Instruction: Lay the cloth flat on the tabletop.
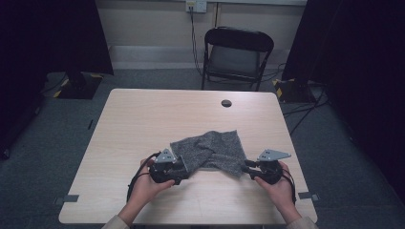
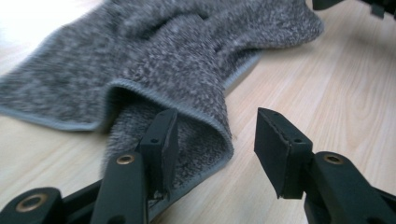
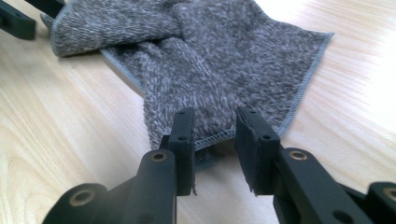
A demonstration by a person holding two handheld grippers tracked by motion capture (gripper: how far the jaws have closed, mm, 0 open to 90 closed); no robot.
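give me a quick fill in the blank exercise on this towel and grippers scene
1. The grey towel lies on a ____ table.
2. The left gripper has its jaws ____, with a fold of the towel between them.
3. The chair beyond the table is ____ in colour.
4. The right gripper sits at the towel's stitched ____, jaws apart.

Missing words: wooden; open; black; edge

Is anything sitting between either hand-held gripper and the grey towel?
Nothing visible. The left hand-held gripper straddles a folded edge of the towel, and the right hand-held gripper brackets its hem; only bare table surrounds it.
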